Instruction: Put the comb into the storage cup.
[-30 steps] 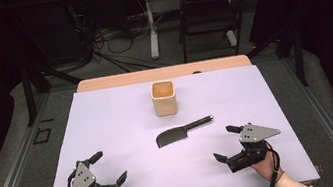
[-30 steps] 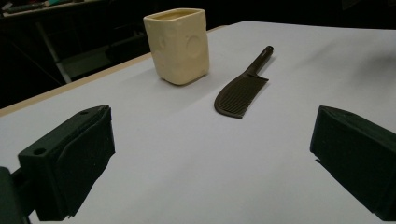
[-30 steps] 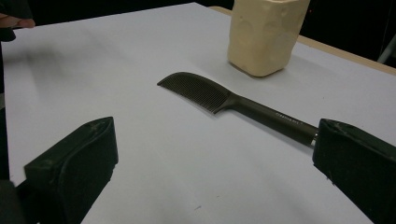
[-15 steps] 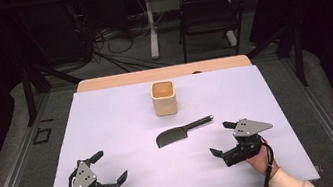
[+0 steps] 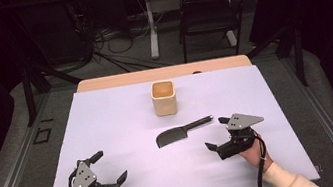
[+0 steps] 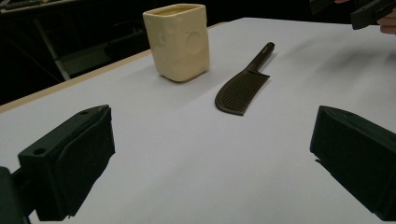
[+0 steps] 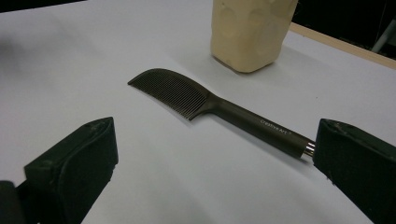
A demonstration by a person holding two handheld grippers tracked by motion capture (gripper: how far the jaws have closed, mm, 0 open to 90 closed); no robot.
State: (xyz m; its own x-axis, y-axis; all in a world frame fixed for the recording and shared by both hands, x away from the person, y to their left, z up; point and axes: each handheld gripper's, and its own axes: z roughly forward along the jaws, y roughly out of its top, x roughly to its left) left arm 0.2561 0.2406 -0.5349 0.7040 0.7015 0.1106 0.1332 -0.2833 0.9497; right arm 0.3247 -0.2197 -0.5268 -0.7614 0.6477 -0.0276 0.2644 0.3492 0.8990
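White lettering on the comb [image 7: 219,105] handle reads in the right gripper view alone, right claw [image 7: 205,163] spread wide.

I see a table [image 5: 110,133] covered by a white sheet, with a strip of bare wood showing along its far edge. Directly on the sheet stands a cream cup [image 5: 163,98], upright and toward the far middle. Nearer to me lies a dark comb [image 5: 182,131] (flat, handle angled to the right), apart from the cup.
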